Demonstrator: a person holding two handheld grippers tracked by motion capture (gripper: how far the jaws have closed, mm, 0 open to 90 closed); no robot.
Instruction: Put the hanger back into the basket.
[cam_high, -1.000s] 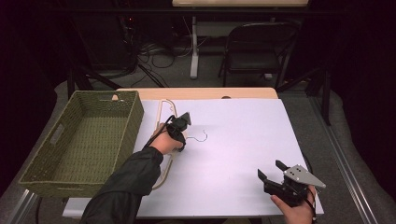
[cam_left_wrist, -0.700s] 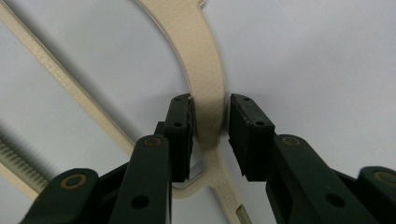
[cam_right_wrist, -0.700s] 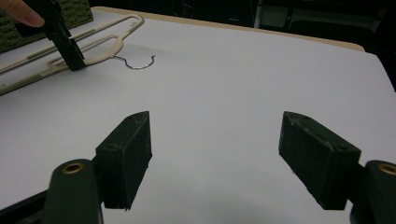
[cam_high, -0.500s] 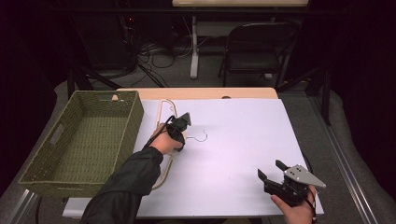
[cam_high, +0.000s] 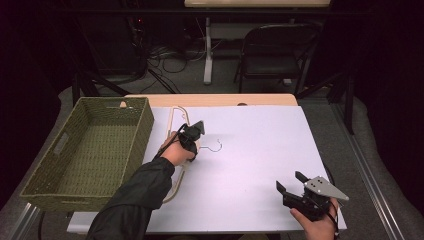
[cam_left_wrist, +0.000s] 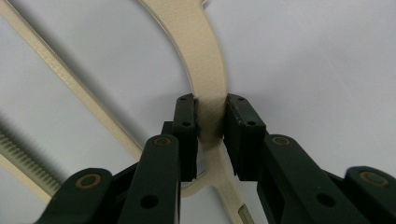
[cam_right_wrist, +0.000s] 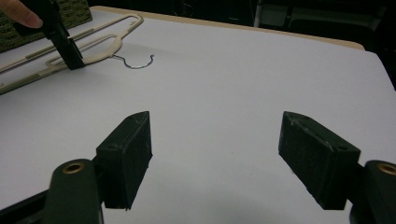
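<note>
A beige plastic clothes hanger (cam_high: 175, 116) lies flat on the white table cover, its thin metal hook (cam_high: 215, 147) pointing right. My left gripper (cam_high: 194, 136) is shut on the hanger (cam_left_wrist: 208, 79) near its neck; the two jaws press the beige strip from both sides. From the right gripper view the hanger (cam_right_wrist: 100, 39) and its hook (cam_right_wrist: 135, 63) sit at the far left, with the left gripper (cam_right_wrist: 74, 63) clamped on it. My right gripper (cam_high: 294, 186) rests at the table's near right corner, open, its fingers (cam_right_wrist: 128, 151) wide apart over bare cover.
A green woven basket (cam_high: 60, 165) stands along the left side of the table, close to the hanger. The white cover (cam_high: 260, 145) spreads between the two grippers. A folding chair (cam_high: 277, 55) and cables are on the floor behind the table.
</note>
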